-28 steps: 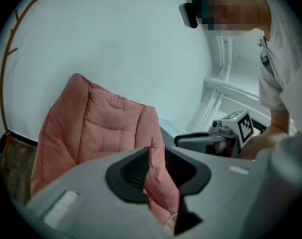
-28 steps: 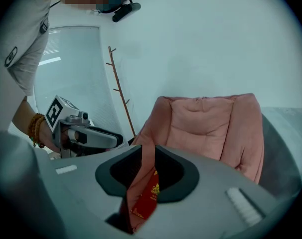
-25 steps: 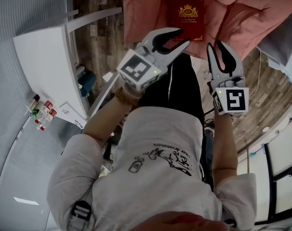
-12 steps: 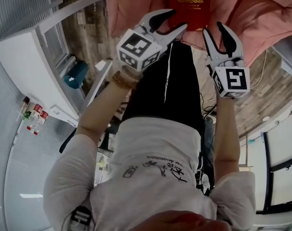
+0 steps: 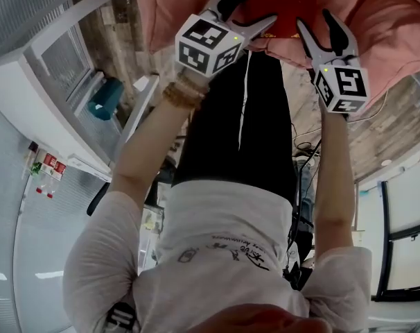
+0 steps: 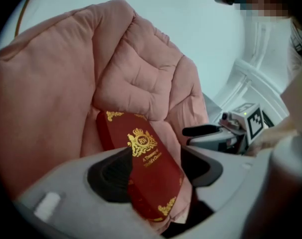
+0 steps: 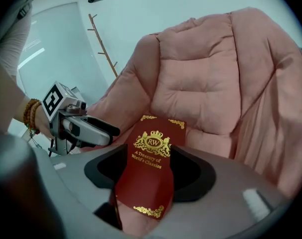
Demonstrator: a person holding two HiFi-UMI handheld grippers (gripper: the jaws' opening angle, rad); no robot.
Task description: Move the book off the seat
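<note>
A dark red book [image 5: 283, 4] with gold print lies flat on the seat of a pink padded chair [image 5: 175, 9]. My left gripper [image 5: 246, 12] reaches the book's near left corner, and its jaws are opening. The right gripper [image 5: 316, 21] hovers at the near right corner, jaws also opening. In the left gripper view the book's [image 6: 141, 153] near end shows between my left gripper's [image 6: 156, 176] jaws, with no pad pressing on it. In the right gripper view the book [image 7: 151, 158] lies between the wide jaws of my right gripper [image 7: 153, 178], untouched.
A white desk [image 5: 30, 96] stands at the left, with a teal object [image 5: 102, 99] beside it and small bottles [image 5: 44, 168] nearer me. Cables [image 5: 303, 148] lie on the wooden floor by my legs. A wooden coat stand [image 7: 103, 46] stands behind the chair.
Both grippers have moved forward to the book's near edge, and their jaws have spread wider. The book has not moved.
</note>
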